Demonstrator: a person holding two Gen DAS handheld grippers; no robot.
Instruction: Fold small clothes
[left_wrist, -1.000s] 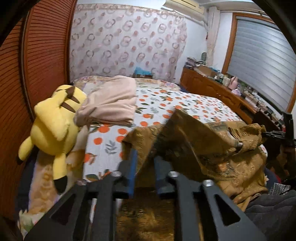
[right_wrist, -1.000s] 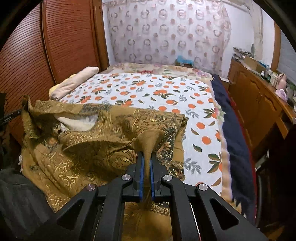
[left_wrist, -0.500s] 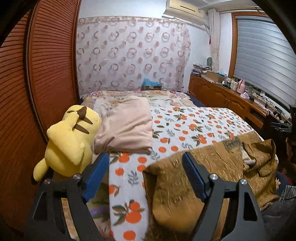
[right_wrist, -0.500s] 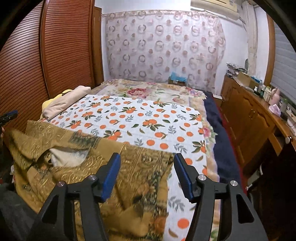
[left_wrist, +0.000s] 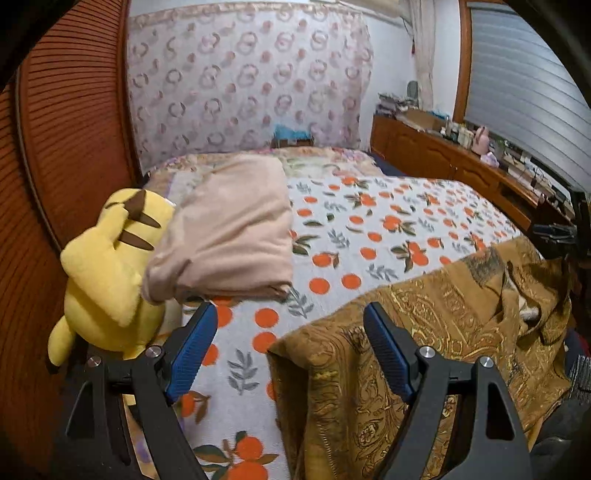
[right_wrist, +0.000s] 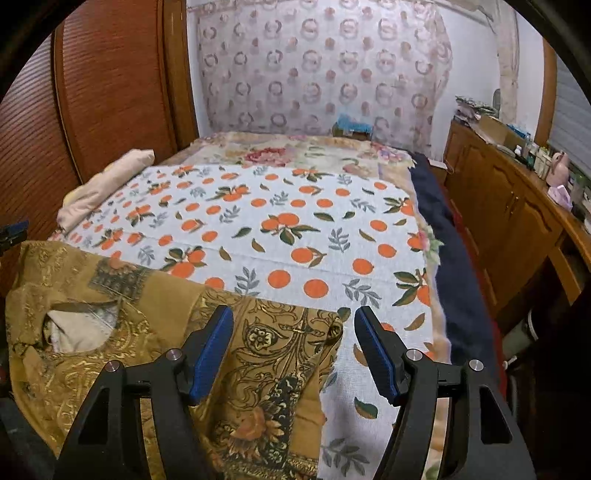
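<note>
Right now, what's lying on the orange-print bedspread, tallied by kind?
Brown gold-patterned garment: 1, spread at the near edge
Folded pink cloth: 1
Yellow plush toy: 1, at the bedspread's side by the pink cloth
Total: 3

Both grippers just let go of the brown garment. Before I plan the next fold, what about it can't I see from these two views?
- Brown patterned garment, near hem: left wrist view, cut off by the bottom edge and hidden behind the open left gripper.
- Same hem, right wrist view: behind the open right gripper.
- Its far side: left wrist view, lost in the dark at the right edge.
- Pale lining: only a patch shows through the neck opening.
</note>
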